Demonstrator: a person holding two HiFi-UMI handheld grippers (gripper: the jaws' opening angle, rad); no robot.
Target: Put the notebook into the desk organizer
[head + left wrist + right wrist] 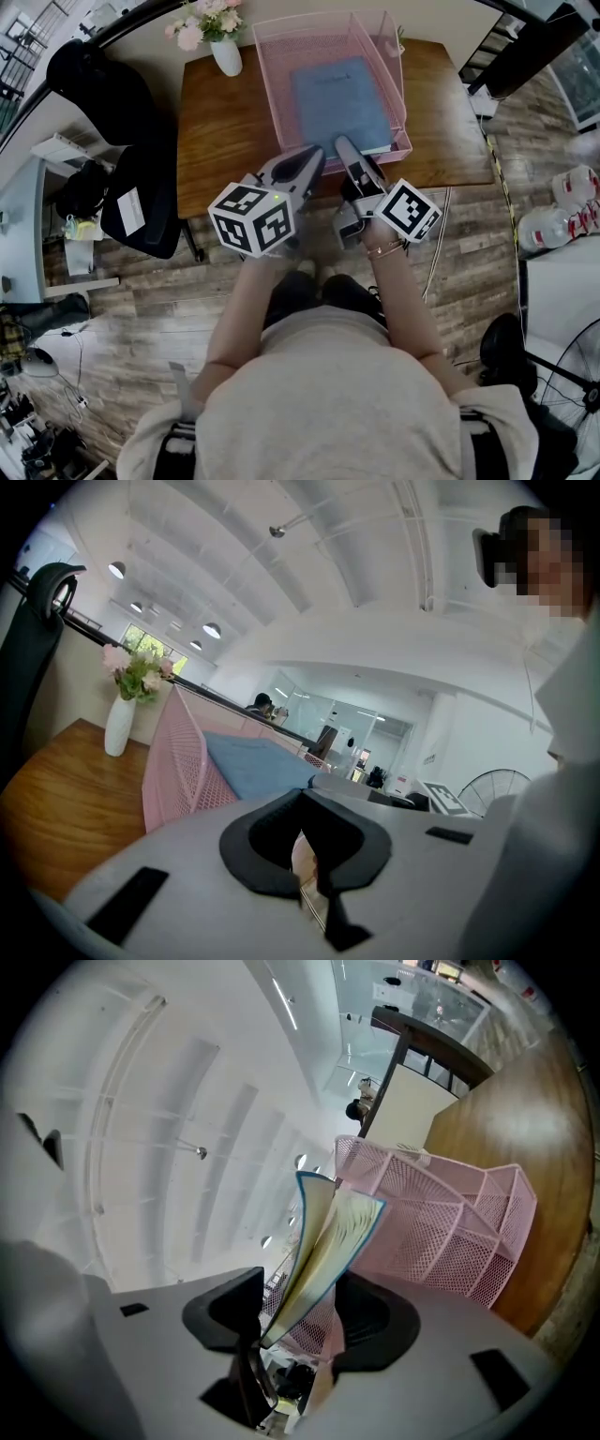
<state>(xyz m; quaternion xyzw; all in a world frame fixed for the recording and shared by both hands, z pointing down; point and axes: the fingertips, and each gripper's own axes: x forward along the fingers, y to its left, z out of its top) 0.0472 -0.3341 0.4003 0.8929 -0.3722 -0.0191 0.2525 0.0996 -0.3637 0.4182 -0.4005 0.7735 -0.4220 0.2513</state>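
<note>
A blue notebook [339, 103] lies flat in the pink mesh desk organizer [272, 94] on the wooden table [225, 131]. My right gripper [345, 145] points at the notebook's near edge. In the right gripper view the notebook [328, 1241] stands between the jaws with its pages fanned apart. My right gripper [305, 1314] is open and its pads do not press on the book. My left gripper [314, 155] sits beside it at the organizer's front, shut and holding nothing. From the left gripper [302, 855] I see the notebook [253, 766] inside the organizer [173, 771].
A white vase [225, 56] of flowers stands at the table's back left, also in the left gripper view [119, 726]. A black office chair [141, 197] stands left of the table. Bottled water packs [562, 216] sit on the floor at right.
</note>
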